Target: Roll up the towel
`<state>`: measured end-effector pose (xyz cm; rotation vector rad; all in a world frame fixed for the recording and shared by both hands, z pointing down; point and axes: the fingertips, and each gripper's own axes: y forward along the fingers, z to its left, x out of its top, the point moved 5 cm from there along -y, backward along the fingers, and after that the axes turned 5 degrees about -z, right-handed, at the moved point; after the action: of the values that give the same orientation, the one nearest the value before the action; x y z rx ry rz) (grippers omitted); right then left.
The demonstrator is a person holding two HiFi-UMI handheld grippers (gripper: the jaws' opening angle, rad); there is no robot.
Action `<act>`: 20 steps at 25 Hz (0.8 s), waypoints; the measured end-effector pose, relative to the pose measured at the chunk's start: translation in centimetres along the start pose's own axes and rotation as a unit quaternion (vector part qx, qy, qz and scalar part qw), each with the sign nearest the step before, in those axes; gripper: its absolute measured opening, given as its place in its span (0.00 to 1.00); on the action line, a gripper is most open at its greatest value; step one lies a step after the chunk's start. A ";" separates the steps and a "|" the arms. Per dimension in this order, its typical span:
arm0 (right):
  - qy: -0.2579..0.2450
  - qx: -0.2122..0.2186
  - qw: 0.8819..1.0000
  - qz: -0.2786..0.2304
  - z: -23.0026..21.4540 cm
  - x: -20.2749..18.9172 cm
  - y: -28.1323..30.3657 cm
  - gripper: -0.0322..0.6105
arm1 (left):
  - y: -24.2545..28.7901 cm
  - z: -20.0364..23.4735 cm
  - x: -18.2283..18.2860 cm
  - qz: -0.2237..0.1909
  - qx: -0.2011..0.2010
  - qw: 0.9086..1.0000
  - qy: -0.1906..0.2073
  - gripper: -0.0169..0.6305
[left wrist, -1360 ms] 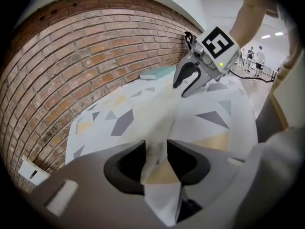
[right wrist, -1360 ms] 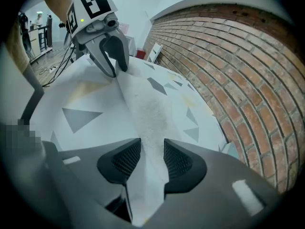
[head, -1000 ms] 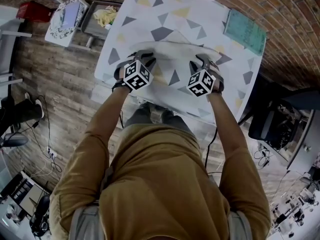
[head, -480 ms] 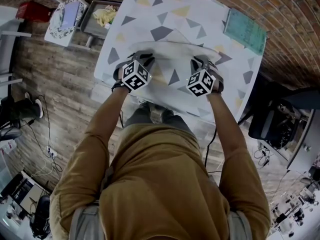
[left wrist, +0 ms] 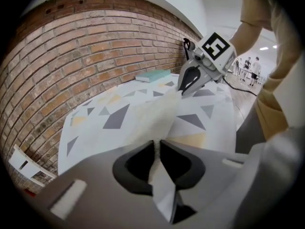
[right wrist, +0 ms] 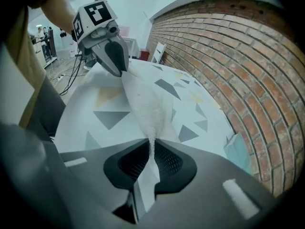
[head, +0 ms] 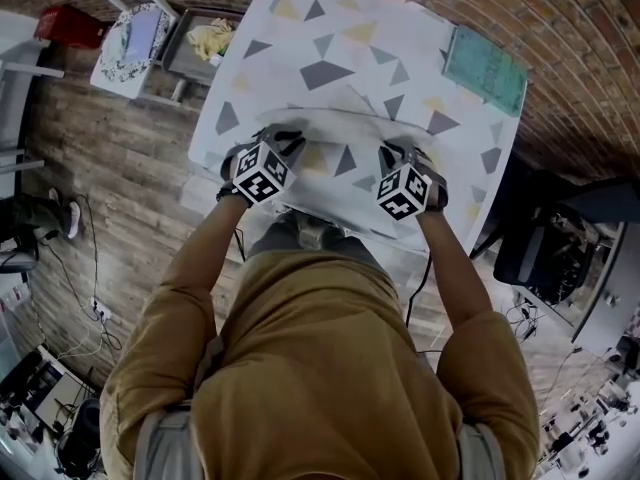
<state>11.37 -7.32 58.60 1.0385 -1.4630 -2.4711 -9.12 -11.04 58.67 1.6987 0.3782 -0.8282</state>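
A person in a mustard-yellow sweatshirt bends over a worktop draped in a white covering printed with grey and yellow triangles, a handheld gripper in each hand. The left gripper is clamped on a white cloth towel. Its dark jaws have just been closing, and the fabric is pinched between them, with a flap poking out behind. The right gripper has likewise just been closing and grips the same towel, the cloth squeezed thin between its ribbed jaws.

The towel lies across the near half of the worktop. The left gripper holds its end toward the worktop's left side and the right gripper its end toward the right side. Seen from either gripper, the cloth runs as a narrow, fuzzy band from one set of jaws to the tips of the other, its held edge raised off the worktop. Both grippers point steeply down, with their black-and-white marker cubes facing up toward the head camera.

A flat teal book rests at the worktop's far right corner, beside a red brick wall that runs along the far side. Off the worktop's far left corner, a grey tray holding a crumpled yellow cloth stands over the wooden plank floor.
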 end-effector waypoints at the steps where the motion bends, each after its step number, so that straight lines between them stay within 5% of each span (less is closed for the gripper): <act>1: 0.001 0.005 1.000 0.001 0.4 -0.1 -0.4 0.11 | -0.3 -0.3 0.0 0.000 -0.006 1.000 -0.003 0.18; 11: 0.022 0.042 0.999 0.011 3.2 -0.3 -3.7 0.10 | -2.7 -3.1 0.0 0.007 -0.059 0.998 -0.019 0.18; 20: 0.039 0.087 0.995 0.025 0.7 0.5 -3.0 0.10 | -2.0 -0.1 1.2 0.017 -0.121 0.990 -0.075 0.18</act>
<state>11.36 -5.33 56.14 1.0982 -1.6812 -2.2752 -9.54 -10.57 56.37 1.4064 0.3312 -0.8435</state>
